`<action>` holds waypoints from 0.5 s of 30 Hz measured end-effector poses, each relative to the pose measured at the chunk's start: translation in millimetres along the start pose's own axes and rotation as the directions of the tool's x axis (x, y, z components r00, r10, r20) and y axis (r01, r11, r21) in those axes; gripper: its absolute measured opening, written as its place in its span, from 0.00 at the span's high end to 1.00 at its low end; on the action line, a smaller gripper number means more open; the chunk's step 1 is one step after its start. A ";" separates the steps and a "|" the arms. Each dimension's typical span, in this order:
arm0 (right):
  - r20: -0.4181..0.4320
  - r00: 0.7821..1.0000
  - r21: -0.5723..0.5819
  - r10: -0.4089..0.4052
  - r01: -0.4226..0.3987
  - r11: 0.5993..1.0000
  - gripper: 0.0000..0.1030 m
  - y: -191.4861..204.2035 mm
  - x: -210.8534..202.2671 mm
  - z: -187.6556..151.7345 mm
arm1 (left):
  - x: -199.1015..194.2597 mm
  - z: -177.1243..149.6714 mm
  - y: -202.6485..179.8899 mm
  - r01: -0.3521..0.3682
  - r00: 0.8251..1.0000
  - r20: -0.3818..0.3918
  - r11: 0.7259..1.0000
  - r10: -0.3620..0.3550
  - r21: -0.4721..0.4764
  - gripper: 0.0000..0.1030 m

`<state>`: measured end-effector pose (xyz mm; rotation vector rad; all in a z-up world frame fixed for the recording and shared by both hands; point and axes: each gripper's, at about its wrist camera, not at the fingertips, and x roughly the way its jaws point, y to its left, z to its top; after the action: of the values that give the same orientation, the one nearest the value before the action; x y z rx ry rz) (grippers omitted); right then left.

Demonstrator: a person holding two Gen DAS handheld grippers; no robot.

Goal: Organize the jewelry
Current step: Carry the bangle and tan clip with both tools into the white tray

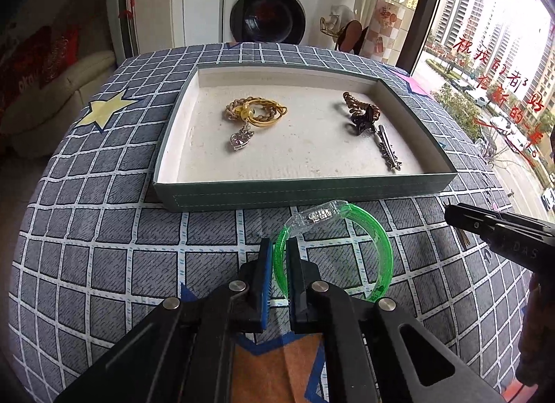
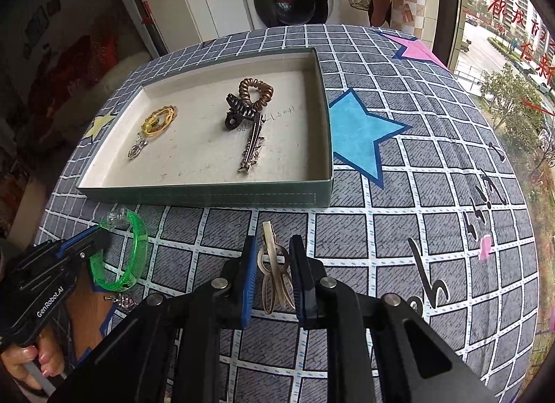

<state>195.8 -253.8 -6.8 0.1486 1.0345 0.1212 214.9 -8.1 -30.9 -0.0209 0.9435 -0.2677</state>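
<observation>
The left gripper (image 1: 276, 257) has its fingers (image 1: 265, 260) set on either side of the green bangle's (image 1: 378, 247) rim, one inside the ring and one outside; whether they pinch it I cannot tell. The bangle lies on the checked table (image 1: 104, 229), just in front of the tray (image 1: 301, 191). The right gripper (image 2: 272, 264) is spread apart, its fingers (image 2: 250, 264) flanking a bronze hair clip (image 2: 272, 264) without touching it.
</observation>
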 end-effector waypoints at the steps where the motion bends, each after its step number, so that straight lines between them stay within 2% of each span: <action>1: 0.002 1.000 0.005 0.009 -0.009 1.000 0.80 -1.0 -2.5 0.0 | -3.9 0.9 0.3 0.004 1.000 0.008 1.000 -0.004 -0.001 0.81; 8: 0.030 0.998 0.023 0.053 -0.054 0.998 0.80 -3.1 -23.6 2.1 | -30.8 14.6 3.3 0.011 0.998 0.066 1.000 -0.011 0.004 0.81; 15: 0.088 0.991 0.044 0.096 -0.100 0.994 0.80 -1.4 -47.1 18.2 | -50.5 34.6 4.6 -0.007 0.993 0.120 1.000 0.004 0.029 0.81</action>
<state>187.7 -264.5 42.0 0.2471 0.9454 0.1778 215.6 4.7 29.1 -0.0076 0.8198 -0.2723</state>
